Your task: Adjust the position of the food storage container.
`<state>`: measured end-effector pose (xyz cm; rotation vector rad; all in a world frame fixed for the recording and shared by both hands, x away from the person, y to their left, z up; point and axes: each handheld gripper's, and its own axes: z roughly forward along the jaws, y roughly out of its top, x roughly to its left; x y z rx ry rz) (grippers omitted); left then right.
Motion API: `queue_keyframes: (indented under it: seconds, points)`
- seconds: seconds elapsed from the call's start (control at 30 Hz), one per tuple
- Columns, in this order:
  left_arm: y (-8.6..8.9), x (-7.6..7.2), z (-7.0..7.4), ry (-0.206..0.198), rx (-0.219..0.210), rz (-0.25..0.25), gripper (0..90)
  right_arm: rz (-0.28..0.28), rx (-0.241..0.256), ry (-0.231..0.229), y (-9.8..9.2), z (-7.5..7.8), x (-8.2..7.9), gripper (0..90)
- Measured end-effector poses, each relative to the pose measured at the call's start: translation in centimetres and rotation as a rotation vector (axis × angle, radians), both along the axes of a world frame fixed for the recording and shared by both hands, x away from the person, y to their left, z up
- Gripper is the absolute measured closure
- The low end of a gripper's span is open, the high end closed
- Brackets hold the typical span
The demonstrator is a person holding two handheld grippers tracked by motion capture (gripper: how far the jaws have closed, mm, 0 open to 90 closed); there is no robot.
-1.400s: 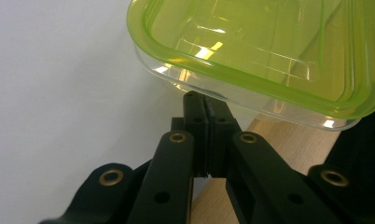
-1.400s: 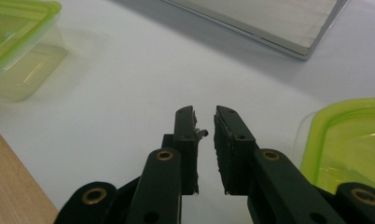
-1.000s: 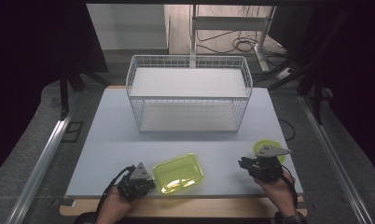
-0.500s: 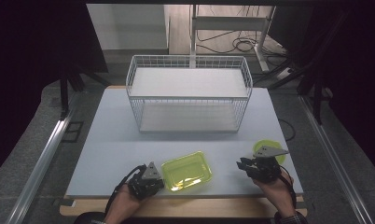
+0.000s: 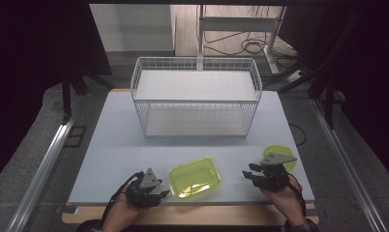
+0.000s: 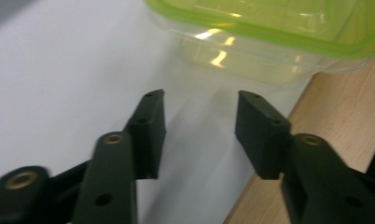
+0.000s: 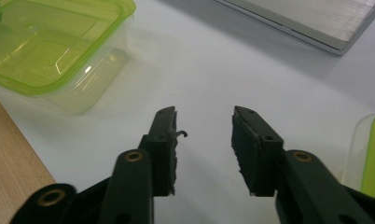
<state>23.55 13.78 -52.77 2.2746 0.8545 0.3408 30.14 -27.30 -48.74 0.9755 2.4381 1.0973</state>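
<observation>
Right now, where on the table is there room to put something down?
The widest bare strip runs between the wire basket and the green-lidded container. The table's left part is also free. The front edge is crowded: left gripper, container, right gripper and a round green-lidded tub.

Clear rectangular container point(image 5: 194, 177) with yellow-green lid shut on top, upright and slightly askew near the front edge of the white counter point(image 5: 110, 145), just right of the left gripper point(image 5: 156, 195).
</observation>
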Motion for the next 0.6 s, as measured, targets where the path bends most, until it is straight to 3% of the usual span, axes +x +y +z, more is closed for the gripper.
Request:
queue_keyframes:
  seconds: [0.17, 0.37, 0.43, 0.6]
  points:
    - [1.7, -0.3, 0.4, -0.032, -0.029, 0.055, 39.1, -0.002, 0.001, 0.001, 0.1, -0.1, 0.0, 49.6]
    - [2.3, -0.5, 0.6, -0.052, -0.035, 0.093, 26.6, 0.000, 0.005, -0.003, 0.3, -0.2, 0.0, 43.6]
    - [2.3, -0.6, 0.6, -0.057, -0.032, 0.099, 20.6, 0.004, 0.006, -0.005, 0.3, -0.3, 0.0, 41.5]
    - [2.4, -0.9, 0.7, -0.091, 0.023, 0.159, 6.5, 0.014, 0.009, -0.004, 0.4, -0.5, 0.0, 33.8]
